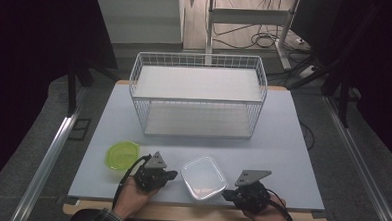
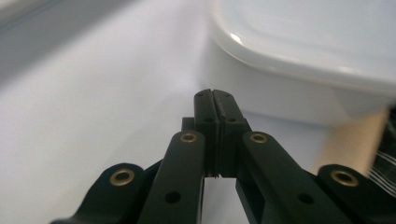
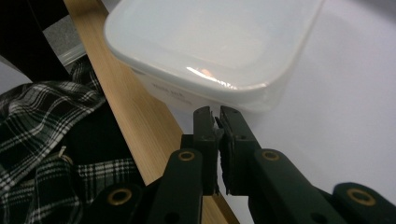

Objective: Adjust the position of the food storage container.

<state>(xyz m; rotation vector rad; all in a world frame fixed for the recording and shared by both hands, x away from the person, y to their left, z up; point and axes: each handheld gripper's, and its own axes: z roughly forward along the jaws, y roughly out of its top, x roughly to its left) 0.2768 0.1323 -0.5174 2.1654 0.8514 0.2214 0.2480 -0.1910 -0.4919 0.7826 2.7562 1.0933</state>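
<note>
High view: the box (image 1: 204,177), a lidded translucent container, lies near the tabletop (image 1: 283,134) front edge, at 6 o'clock from the basket (image 1: 198,93). Your left gripper (image 1: 172,175) sits at its 9 o'clock, your right gripper (image 1: 227,194) at its 4 o'clock. Its long axis runs roughly 11 to 5 o'clock. A green bowl (image 1: 121,154) sits at 9 o'clock from the left gripper.

Left gripper view: jaws pressed together, empty, the tip (image 2: 215,95) just short of the box wall (image 2: 280,100).

Right gripper view: jaws (image 3: 215,116) all but closed, holding nothing, at the box corner (image 3: 224,93). Pushing with closed tips could skid the box towards the wooden edge (image 3: 126,107).
</note>
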